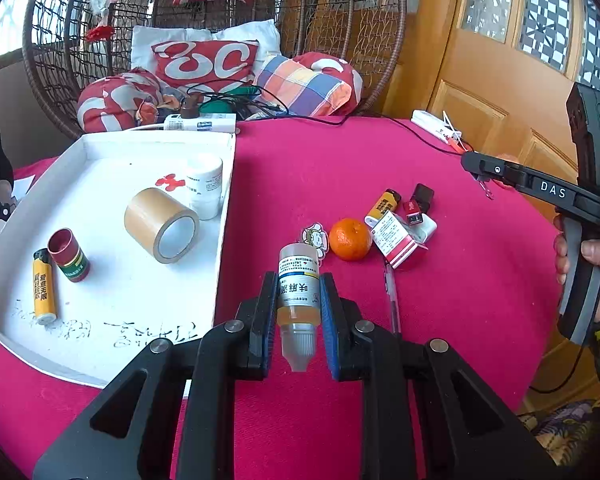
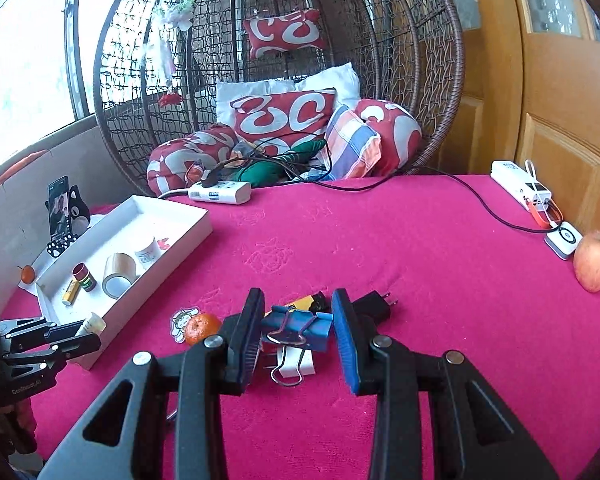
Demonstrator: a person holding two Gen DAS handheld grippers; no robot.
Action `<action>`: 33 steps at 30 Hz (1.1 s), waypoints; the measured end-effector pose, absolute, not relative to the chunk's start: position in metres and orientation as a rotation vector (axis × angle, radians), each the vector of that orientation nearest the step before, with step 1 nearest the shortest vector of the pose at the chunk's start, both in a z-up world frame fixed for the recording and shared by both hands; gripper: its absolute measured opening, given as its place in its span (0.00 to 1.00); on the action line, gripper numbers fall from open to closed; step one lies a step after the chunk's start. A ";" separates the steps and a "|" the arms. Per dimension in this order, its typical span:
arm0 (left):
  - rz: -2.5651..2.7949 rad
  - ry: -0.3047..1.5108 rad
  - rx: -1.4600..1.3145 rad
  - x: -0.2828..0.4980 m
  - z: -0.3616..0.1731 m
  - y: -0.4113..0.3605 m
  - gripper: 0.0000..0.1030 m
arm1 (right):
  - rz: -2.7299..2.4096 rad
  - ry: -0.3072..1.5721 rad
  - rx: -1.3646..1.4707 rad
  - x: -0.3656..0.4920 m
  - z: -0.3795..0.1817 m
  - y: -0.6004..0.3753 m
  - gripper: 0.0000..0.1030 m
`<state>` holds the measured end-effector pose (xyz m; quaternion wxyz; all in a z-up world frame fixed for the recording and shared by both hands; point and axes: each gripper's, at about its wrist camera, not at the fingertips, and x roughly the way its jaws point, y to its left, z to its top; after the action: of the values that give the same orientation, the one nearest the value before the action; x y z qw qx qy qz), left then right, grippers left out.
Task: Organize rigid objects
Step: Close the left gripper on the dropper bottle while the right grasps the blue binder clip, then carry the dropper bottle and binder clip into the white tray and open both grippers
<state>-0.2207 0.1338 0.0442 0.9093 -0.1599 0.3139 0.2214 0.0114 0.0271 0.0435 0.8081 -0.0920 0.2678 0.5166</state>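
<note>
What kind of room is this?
Probably a sunroom or balcony corner at home: a wicker hanging chair full of cushions, a big window, and a wooden door beside the pink-covered table.

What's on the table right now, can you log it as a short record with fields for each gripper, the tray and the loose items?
left gripper: shut on the small bottle, cap toward the camera
right gripper: shut on the blue binder clip
white tray: tape roll, white jar, red-capped bottle, yellow lighter
loose on red cloth: tangerine, second yellow lighter, pen
</note>
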 end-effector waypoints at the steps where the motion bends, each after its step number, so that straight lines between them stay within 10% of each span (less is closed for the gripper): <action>1: 0.460 0.643 -0.330 -0.222 0.045 0.134 0.19 | 1.109 0.569 -0.200 0.010 0.045 0.029 0.33; 33: 0.597 0.542 -0.404 -0.278 0.058 0.175 0.19 | 1.208 0.532 -0.301 -0.024 0.057 0.071 0.33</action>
<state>-0.2779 0.1753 0.0577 0.9001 -0.1950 0.2617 0.2887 -0.0240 0.0711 0.0573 0.7795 -0.1395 0.2464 0.5587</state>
